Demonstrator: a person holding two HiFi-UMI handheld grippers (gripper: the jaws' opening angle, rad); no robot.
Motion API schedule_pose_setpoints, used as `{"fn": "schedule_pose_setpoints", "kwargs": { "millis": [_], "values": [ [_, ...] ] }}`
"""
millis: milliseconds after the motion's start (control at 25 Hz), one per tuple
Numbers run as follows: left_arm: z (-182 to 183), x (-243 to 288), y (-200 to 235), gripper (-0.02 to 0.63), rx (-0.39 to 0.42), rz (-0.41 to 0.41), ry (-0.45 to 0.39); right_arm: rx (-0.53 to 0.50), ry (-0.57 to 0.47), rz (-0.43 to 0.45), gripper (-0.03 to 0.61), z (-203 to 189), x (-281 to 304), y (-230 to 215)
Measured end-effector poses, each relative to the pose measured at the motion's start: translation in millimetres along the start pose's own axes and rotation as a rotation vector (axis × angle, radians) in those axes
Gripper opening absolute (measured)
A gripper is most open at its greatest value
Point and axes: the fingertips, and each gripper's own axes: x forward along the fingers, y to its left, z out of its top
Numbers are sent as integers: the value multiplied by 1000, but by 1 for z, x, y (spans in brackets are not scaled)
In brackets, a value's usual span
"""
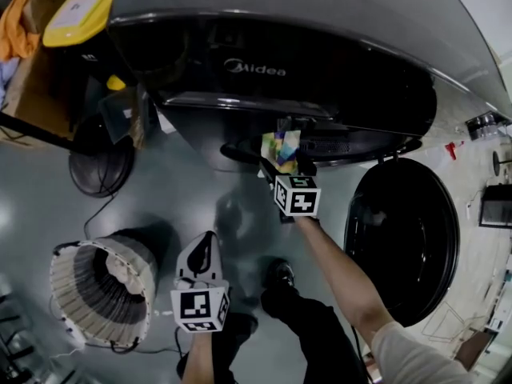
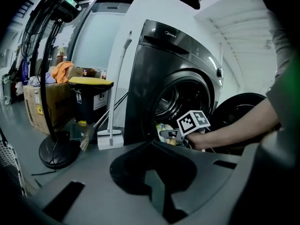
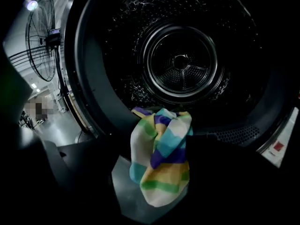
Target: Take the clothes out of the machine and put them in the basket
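A striped cloth [image 3: 161,139] in yellow, green, blue and purple hangs over the front lip of the drum [image 3: 180,69] of the dark washing machine [image 1: 256,70]. My right gripper [image 3: 154,177] is at the drum mouth, open, with the cloth hanging between its dark jaws and no pad visibly pressing it. In the head view the right gripper [image 1: 278,169] reaches just under the cloth [image 1: 280,146]. My left gripper [image 1: 210,237] hovers low beside the woven basket [image 1: 80,258], shut and empty. In the left gripper view its grey tips [image 2: 151,143] meet, and the cloth [image 2: 162,128] shows beyond.
The round machine door [image 1: 404,238] stands swung open on the right. A floor fan [image 1: 100,162], a cardboard box [image 1: 36,94] and a black bin with a yellow lid [image 1: 80,10] stand to the left. A white broom [image 2: 110,137] leans by the machine. The person's shoe [image 1: 280,274] is below.
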Motion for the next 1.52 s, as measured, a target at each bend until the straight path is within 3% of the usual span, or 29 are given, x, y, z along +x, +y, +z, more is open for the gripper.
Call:
{"fn": "schedule_pose_setpoints", "kwargs": {
  "millis": [280,400,480,520,560,600,640,960,1520],
  "values": [
    [-15,16,8,18,11,-4,-6,104,-13,-54,439,2,34,-16],
    [-17,17,12,18,7,-2,-11,114,-21,-57,437,1,36,-18],
    [-16,17,13,18,-7,-1,-26,99,29,-101,424,-8,35,-25],
    [-16,16,13,18,-14,0,-28,67,80,-143,338,-17,34,-30],
    [-18,16,12,18,-17,1,-26,15,128,-181,185,-25,34,-33],
    [-21,15,11,18,-17,2,-19,-40,155,-200,115,-30,33,-34],
    [-25,14,9,18,-16,0,-10,-78,161,-201,103,-30,33,-34],
    [-17,5,5,18,-19,0,-11,-37,103,-112,72,-10,12,-29],
    [41,-67,-31,18,-23,-44,-4,-29,-28,-88,71,44,-135,2]
  ]
}}
